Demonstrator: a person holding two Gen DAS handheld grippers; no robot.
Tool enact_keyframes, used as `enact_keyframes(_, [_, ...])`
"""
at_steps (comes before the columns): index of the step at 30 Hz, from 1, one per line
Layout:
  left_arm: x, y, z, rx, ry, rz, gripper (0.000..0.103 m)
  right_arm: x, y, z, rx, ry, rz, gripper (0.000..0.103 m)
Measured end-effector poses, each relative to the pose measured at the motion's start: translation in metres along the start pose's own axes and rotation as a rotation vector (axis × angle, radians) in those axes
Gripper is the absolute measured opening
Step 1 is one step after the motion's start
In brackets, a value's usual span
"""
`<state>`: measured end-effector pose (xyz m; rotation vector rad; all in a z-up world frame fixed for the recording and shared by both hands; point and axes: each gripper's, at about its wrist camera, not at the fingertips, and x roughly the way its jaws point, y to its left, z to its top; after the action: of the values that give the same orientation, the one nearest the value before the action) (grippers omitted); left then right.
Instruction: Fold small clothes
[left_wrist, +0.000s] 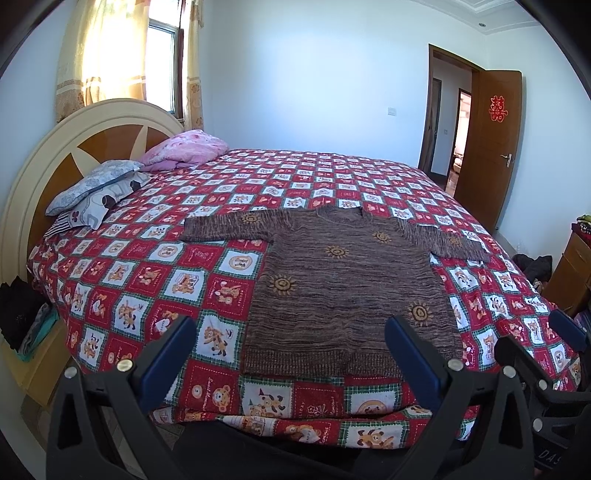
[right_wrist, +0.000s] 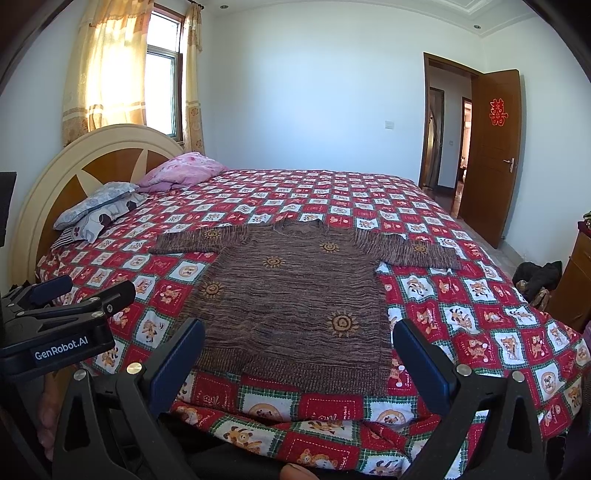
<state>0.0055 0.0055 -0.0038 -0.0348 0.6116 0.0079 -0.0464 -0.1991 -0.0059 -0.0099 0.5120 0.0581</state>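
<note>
Knitwear is what the job turns on: a small brown sweater (left_wrist: 347, 280) with yellow sun motifs lies flat and face-up on the red patchwork bedspread (left_wrist: 155, 266), hem nearest the cameras at the bed's front edge, both sleeves spread sideways, neckline toward the far wall. It looks like soft, fairly thick knit, so I judge it light, limp and stretchy, grippy against the cotton cover rather than slippery, and not fragile; a pinch would likely sag and drag the cloth if lifted by 1 point only. Sensible holds would be the ribbed hem corners, the sleeve cuffs or the shoulder seams, where the knit is denser. The left gripper (left_wrist: 291, 332) hangs above the hem's left part with its 2 fingers spread wide and nothing between them; the right gripper (right_wrist: 299, 332) hovers over the hem likewise, fingers wide and empty. Room is generous: bare bedspread lies left, right and beyond the sweater, with the pillows (left_wrist: 96, 192) well apart at the headboard (left_wrist: 40, 155). The front edge of the bed is close under the hem, so folds should travel away from it.
</note>
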Motion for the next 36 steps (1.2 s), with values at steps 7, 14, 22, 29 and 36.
enact_keyframes(7, [0.001,0.0,-0.001,-0.003,0.003,0.0,0.103,0.0,0.0,0.0,0.0,0.0,0.0,0.102])
enact_keyframes(14, [0.002,-0.001,-0.002,-0.005,0.004,-0.001,0.103,0.002,-0.002,-0.001,0.008,0.012,0.003,0.102])
enact_keyframes(22, [0.003,-0.001,-0.003,-0.004,0.006,-0.001,0.103,0.003,-0.003,0.0,0.014,0.02,0.003,0.102])
enact_keyframes(29, [0.003,-0.001,-0.003,-0.005,0.009,-0.002,0.103,0.006,-0.004,0.0,0.017,0.026,0.006,0.102])
enact_keyframes(36, [0.011,-0.006,-0.011,0.011,0.013,0.009,0.103,0.02,-0.005,-0.002,0.017,0.048,0.003,0.102])
